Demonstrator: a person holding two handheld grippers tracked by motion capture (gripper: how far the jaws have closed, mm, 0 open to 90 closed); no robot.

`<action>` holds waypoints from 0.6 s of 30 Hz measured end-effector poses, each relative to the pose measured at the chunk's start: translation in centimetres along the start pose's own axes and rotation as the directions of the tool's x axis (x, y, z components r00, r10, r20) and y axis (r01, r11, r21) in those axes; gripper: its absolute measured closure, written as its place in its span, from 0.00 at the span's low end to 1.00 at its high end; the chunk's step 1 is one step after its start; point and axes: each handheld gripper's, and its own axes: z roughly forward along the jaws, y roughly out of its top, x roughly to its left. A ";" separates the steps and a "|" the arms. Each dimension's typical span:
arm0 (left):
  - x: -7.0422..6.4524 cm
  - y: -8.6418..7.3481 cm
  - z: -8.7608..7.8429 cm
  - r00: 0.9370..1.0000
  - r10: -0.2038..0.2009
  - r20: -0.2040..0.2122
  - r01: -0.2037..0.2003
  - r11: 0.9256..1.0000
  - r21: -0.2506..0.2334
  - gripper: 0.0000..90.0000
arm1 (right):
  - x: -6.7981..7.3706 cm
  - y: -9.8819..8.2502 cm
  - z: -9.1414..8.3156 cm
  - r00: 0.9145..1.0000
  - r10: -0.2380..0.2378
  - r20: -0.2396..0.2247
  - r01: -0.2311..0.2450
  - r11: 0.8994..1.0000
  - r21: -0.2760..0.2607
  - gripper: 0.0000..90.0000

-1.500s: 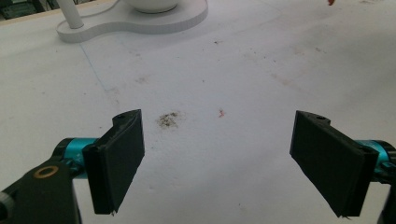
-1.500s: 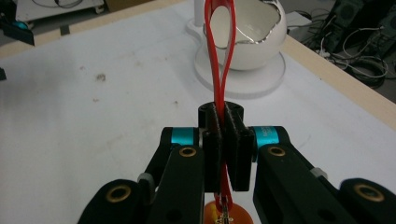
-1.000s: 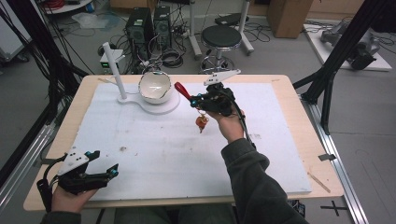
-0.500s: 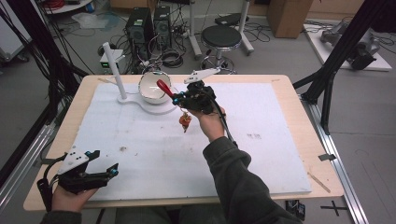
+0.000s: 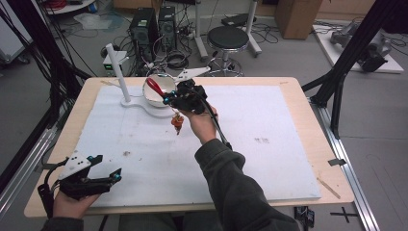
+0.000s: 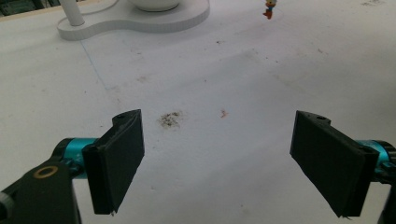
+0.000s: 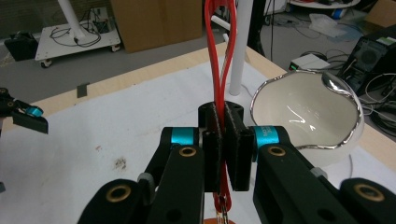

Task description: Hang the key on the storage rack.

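We are at a wooden table (image 5: 308,144) with a white mat (image 5: 269,120) on top, and past its far edge the floor has a black stool (image 5: 227,37), computer boxes and lots of cables. At the far left of the mat stands a white stand (image 5: 126,98) with a thin pole, and a white bowl (image 5: 155,91) with a shiny rim sits on it.

From the high view we see our right gripper (image 5: 169,96) up in the air just beside the bowl, on its right. Its jaws are squeezed tight on a red loop (image 5: 155,86) that sticks out over the bowl. A small orange toy (image 5: 177,123) hangs under the gripper, above the mat.

The right gripper view brings us close: the red loop (image 7: 222,60) runs up between the two black jaws, and the bowl (image 7: 308,126) is on the right. We can barely see the toy there, just an orange bit at the bottom.

Our left gripper (image 5: 103,178) rests at the near left edge of the table. In the left gripper view its jaws stand wide apart with nothing between them, and a dirty spot (image 6: 169,120) shows on the mat. Far off we see the toy (image 6: 269,9) hanging.
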 end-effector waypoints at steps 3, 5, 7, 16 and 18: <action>0.0 0.0 0.0 1.000 -0.002 0.001 0.002 1.000 0.001 0.20 | 0.1 0.2 0.5 1.000 0.004 0.003 -0.004 1.000 -0.008 0.96; 0.1 0.0 0.0 1.000 0.000 0.001 0.000 1.000 -0.001 0.20 | 0.2 0.4 0.9 1.000 0.007 -0.001 -0.007 1.000 -0.009 0.96; 0.1 0.0 -0.1 1.000 -0.003 0.002 0.003 1.000 0.001 0.20 | 0.3 0.6 1.3 1.000 0.006 -0.005 -0.006 1.000 -0.010 0.96; 0.2 -0.1 -0.1 1.000 -0.007 -0.001 0.007 1.000 0.000 0.20 | 0.8 1.5 3.2 0.999 0.010 -0.035 -0.010 1.000 -0.012 0.96; 0.3 -0.1 -0.2 1.000 -0.006 -0.002 0.006 1.000 0.001 0.20 | 0.8 1.6 3.5 0.999 0.013 -0.038 -0.014 1.000 -0.010 0.96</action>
